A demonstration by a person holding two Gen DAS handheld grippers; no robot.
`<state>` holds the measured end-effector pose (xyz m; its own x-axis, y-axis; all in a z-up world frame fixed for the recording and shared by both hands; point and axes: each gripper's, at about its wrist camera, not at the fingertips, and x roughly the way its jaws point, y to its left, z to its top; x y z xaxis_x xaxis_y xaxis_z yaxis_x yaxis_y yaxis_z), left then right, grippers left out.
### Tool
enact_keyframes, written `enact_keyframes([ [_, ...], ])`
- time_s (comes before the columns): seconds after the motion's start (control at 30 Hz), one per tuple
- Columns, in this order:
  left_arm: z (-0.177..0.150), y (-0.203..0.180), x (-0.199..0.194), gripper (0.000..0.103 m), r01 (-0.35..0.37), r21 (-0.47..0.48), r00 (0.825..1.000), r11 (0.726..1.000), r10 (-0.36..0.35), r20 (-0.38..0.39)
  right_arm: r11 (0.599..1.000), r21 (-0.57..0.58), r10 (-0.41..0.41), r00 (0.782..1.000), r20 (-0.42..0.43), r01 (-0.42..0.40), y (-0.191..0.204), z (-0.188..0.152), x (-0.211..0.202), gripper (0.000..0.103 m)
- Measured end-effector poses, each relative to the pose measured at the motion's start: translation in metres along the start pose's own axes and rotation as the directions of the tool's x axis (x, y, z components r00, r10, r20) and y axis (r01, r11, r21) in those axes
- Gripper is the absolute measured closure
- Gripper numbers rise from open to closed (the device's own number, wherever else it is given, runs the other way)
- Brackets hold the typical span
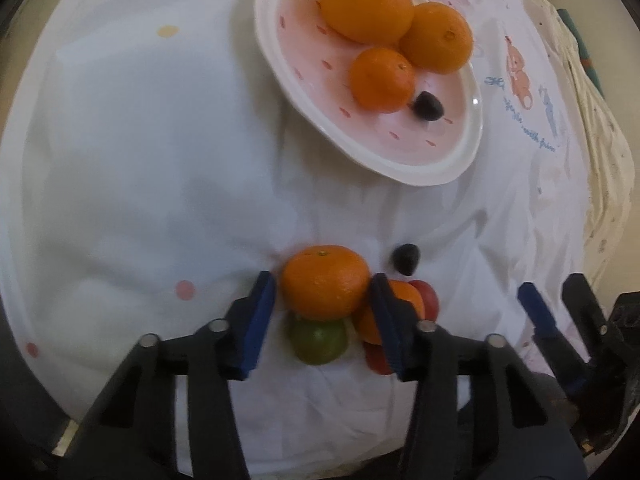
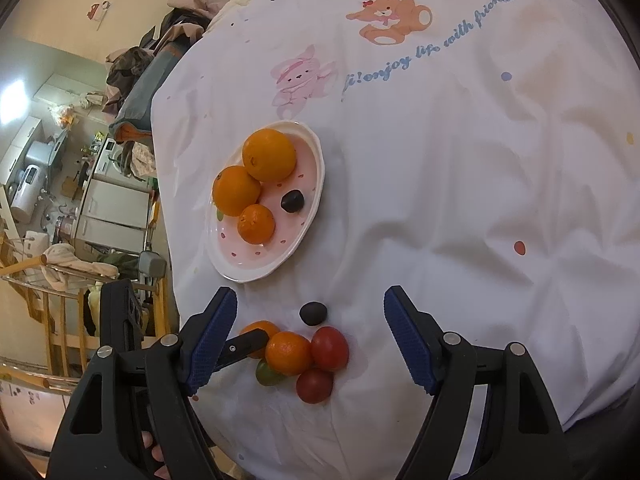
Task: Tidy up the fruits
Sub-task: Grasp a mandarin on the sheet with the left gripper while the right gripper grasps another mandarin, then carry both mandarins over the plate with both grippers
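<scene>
Left tool point(image 1: 323, 286), left wrist view: its two blue pads bracket a mandarin point(image 1: 325, 281) at the front of the loose pile; the right pad touches the fruit, while a thin gap seems to show at the left pad, so whether the grip is closed on it cannot be told. Under and beside this mandarin lie a green fruit point(image 1: 318, 340), a second small orange point(image 1: 400, 308), and red fruits point(image 1: 428, 300); a dark fruit point(image 1: 406, 258) sits just beyond them on the white bedsheet point(image 1: 140, 160). Farther off, the strawberry-pattern plate point(image 1: 472, 152) already carries three oranges point(image 1: 367, 4) and one dark fruit point(image 1: 429, 106). The right tool's fingers point(image 1: 538, 320) appear at the right edge.

Right tool point(image 2: 310, 316), right wrist view: it hangs open, wide apart, above the same pile, gripping nothing. Between its pads are seen the dark fruit point(image 2: 313, 313), an orange point(image 2: 288, 353), two red fruits point(image 2: 330, 349), and a sliver of the green fruit point(image 2: 267, 374); the left tool's finger point(image 2: 244, 346) crosses the mandarin point(image 2: 260, 328). The plate point(image 2: 280, 264) lies beyond, well apart from the pile.

Judged progress: about four fruits are gathered on the plate and about six remain on the sheet, so the task is near its middle; the mandarin looks to be the piece in hand.
</scene>
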<state>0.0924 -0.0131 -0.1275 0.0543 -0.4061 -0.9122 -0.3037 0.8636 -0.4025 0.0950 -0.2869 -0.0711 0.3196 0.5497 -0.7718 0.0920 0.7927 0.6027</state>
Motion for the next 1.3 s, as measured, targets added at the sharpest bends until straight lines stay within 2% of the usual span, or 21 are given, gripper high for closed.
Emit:
enact_keyframes([
  [0.17, -0.001, -0.003, -0.007, 0.065, -0.008, 0.05, 1.0, 0.999, 0.006, 0.022, 1.0, -0.007, -0.014, 1.0, -0.006, 0.014, 0.0, 0.0, 0.002, 0.024],
  [0.27, 0.0, -0.002, -0.024, 0.065, -0.024, 0.08, 0.997, 0.996, 0.018, 0.077, 1.0, -0.009, -0.022, 1.0, -0.006, 0.022, 0.0, 0.0, 0.003, 0.024],
  [0.4, 0.0, 0.004, -0.053, 0.065, -0.088, 0.106, 0.98, 0.991, 0.067, 0.186, 0.999, -0.017, -0.043, 0.999, -0.021, 0.042, 0.0, -0.003, 0.006, 0.024],
  [0.47, -0.001, 0.01, -0.067, 0.065, -0.123, 0.115, 0.966, 0.986, 0.092, 0.242, 0.998, -0.03, -0.053, 0.998, -0.043, 0.052, 0.001, -0.005, 0.009, 0.024],
  [0.53, -0.003, 0.015, -0.078, 0.065, -0.15, 0.121, 0.953, 0.981, 0.111, 0.282, 0.999, -0.033, -0.019, 0.996, -0.082, 0.016, 0.004, -0.008, 0.016, 0.026],
  [0.63, -0.003, 0.016, -0.084, 0.065, -0.201, 0.128, 0.936, 0.971, 0.151, 0.318, 0.997, -0.076, 0.008, 0.991, -0.136, -0.018, 0.019, -0.013, 0.027, 0.035],
  [0.73, -0.002, 0.018, -0.089, 0.065, -0.22, 0.12, 0.924, 0.968, 0.167, 0.345, 0.986, -0.168, -0.029, 0.985, -0.172, -0.001, 0.041, -0.02, 0.039, 0.042],
  [0.8, -0.001, 0.02, -0.091, 0.065, -0.221, 0.118, 0.922, 0.968, 0.167, 0.35, 0.976, -0.216, -0.052, 0.98, -0.19, 0.01, 0.054, -0.024, 0.048, 0.054],
  [0.83, -0.001, 0.021, -0.092, 0.065, -0.219, 0.113, 0.921, 0.969, 0.167, 0.351, 0.97, -0.242, -0.073, 0.978, -0.193, 0.025, 0.059, -0.026, 0.053, 0.055],
  [0.97, 0.001, 0.026, -0.096, 0.065, -0.184, 0.084, 0.927, 0.979, 0.144, 0.347, 0.909, -0.394, -0.219, 0.961, -0.168, 0.138, 0.082, -0.037, 0.073, 0.056],
  [1.07, 0.002, 0.028, -0.097, 0.065, -0.168, 0.074, 0.931, 0.983, 0.134, 0.34, 0.865, -0.471, -0.278, 0.946, -0.166, 0.172, 0.091, -0.045, 0.085, 0.057],
  [1.2, 0.0, 0.028, -0.099, 0.064, -0.144, 0.07, 0.936, 0.987, 0.113, 0.334, 0.779, -0.576, -0.379, 0.918, -0.115, 0.25, 0.104, -0.054, 0.097, 0.057],
  [1.3, 0.0, 0.029, -0.099, 0.064, -0.134, 0.067, 0.938, 0.989, 0.104, 0.332, 0.745, -0.604, -0.423, 0.901, -0.1, 0.283, 0.106, -0.056, 0.104, 0.058],
])
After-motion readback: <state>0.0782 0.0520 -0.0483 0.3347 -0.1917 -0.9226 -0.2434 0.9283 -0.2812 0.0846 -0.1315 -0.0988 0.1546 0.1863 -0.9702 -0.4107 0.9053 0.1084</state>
